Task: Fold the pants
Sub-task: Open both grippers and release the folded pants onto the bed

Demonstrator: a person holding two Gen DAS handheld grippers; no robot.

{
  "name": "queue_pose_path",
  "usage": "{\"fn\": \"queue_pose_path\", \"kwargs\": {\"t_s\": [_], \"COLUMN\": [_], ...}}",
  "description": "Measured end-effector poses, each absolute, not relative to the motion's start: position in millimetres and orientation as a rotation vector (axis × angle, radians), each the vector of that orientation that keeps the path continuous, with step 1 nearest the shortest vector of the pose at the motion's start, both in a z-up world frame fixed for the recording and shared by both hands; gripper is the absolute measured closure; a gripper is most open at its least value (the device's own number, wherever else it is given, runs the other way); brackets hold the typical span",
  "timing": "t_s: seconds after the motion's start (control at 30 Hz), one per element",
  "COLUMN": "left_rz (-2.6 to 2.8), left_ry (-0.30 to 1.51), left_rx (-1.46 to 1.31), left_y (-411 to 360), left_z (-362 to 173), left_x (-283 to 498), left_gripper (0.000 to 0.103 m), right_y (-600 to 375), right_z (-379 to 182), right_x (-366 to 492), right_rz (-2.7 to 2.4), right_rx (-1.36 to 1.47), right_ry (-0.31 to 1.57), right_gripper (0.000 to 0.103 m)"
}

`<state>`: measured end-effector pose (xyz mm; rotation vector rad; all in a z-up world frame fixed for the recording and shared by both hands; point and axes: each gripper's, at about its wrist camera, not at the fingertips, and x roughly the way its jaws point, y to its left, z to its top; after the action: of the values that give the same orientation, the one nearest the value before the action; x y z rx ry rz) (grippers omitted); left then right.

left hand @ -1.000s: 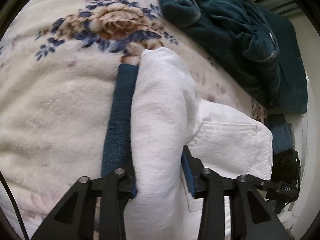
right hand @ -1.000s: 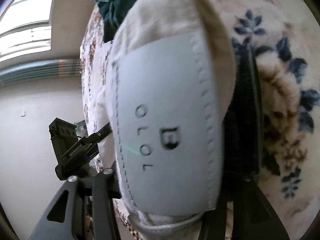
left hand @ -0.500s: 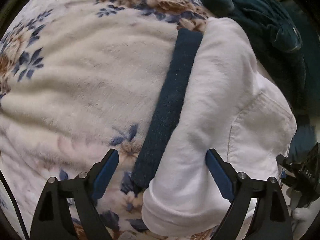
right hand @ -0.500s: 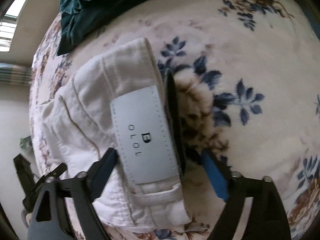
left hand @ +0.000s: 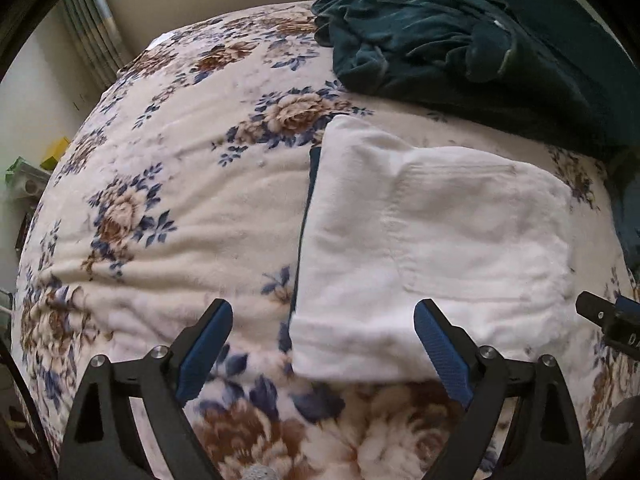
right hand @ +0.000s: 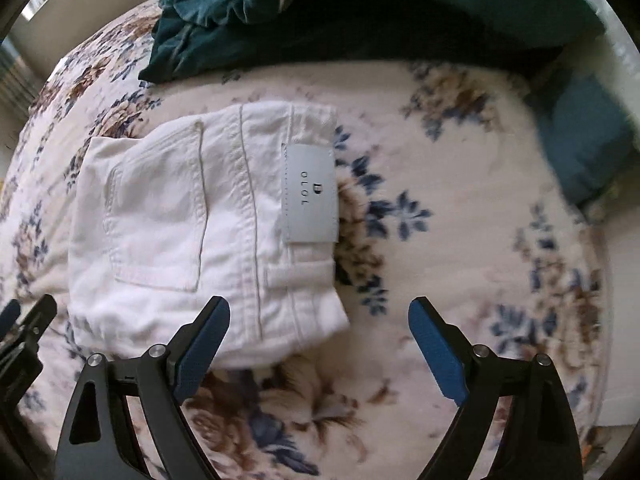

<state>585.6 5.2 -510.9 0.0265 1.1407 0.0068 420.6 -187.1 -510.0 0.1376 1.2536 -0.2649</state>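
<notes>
**Pants folded, both grippers off**

Pants (left hand: 432, 248) lie as a compact white folded bundle on the floral blanket (left hand: 168, 208), back pocket up; right wrist view shows the grey waistband patch (right hand: 310, 194) on the bundle's right edge. A dark blue strip (left hand: 306, 216) peeks out along the left edge, unclear what it is. Teal garment (left hand: 460, 40) is heaped at the far side, apart from the pants.

Left gripper (left hand: 324, 348) hangs at the bundle's near edge, jaws wide apart, holding nothing. Right gripper (right hand: 320, 346) likewise spread, empty, at the near right corner.

Fold looks done. To finish well: lift clear straight back without snagging the near hem; if tidying, press the near edge flat, don't pinch.
</notes>
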Motion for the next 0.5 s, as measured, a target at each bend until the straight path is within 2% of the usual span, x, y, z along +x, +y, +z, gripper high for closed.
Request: {"fn": "queue_pose_path", "kwargs": {"t_s": [0.2,0.5], "left_rz": [0.022,0.029], "left_ry": [1.127,1.017], "left_rx": [-0.006,-0.021], "left_y": [-8,-22], "left_z": [-476,-354], "left_x": [559,460], "left_gripper": [0.010,0.010], "right_y": [-180,-175], "right_z": [-447,-317], "right_x": [362,255], "right_rz": [-0.274,-0.213], "right_rx": [0.074,0.046], "right_ry": [1.150,1.017], "right_gripper": [0.010,0.010]}}
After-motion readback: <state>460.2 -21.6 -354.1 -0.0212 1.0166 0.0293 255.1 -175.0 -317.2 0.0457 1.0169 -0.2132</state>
